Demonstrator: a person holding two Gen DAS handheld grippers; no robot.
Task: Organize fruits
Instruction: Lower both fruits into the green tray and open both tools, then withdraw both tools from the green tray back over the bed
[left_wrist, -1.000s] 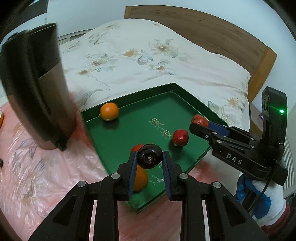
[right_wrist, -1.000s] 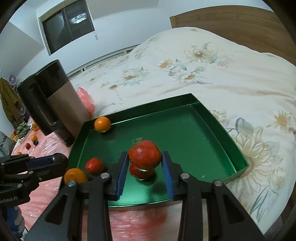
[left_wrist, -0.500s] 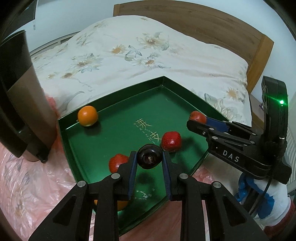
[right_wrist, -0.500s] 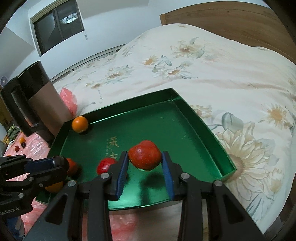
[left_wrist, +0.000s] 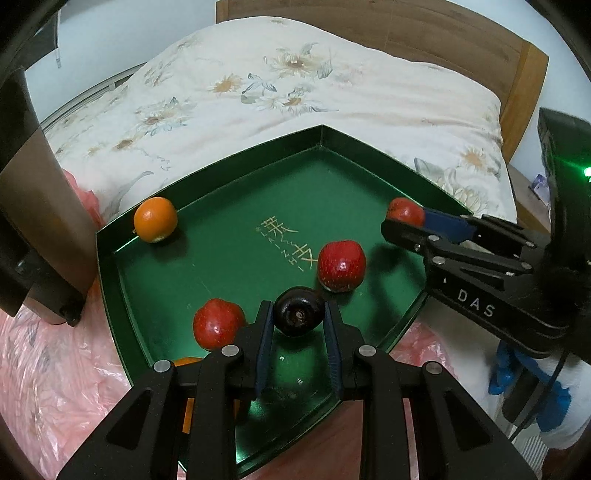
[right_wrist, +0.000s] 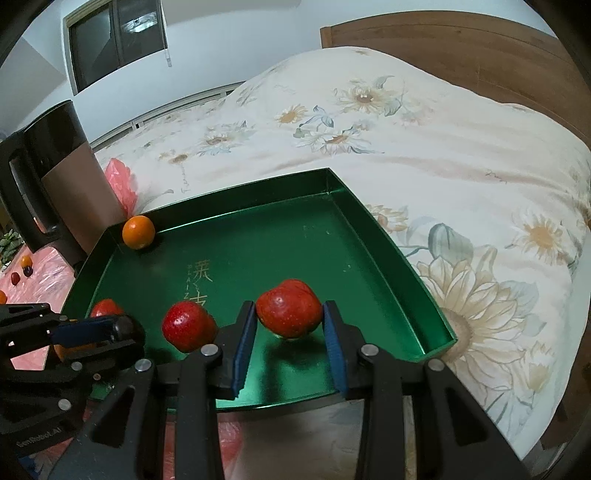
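Left wrist: left gripper clamped on dark plum; right gripper clamped on red apple.
Risk: released over slick green tray, both roll into loose red fruit.

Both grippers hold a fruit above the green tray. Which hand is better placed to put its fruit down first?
Probably the left. The left gripper holds the dark plum over bare tray floor. The right gripper holds its red apple beside another apple.

A home bedroom: a bed with a flowered quilt, a wooden headboard behind it and a dark window beyond.
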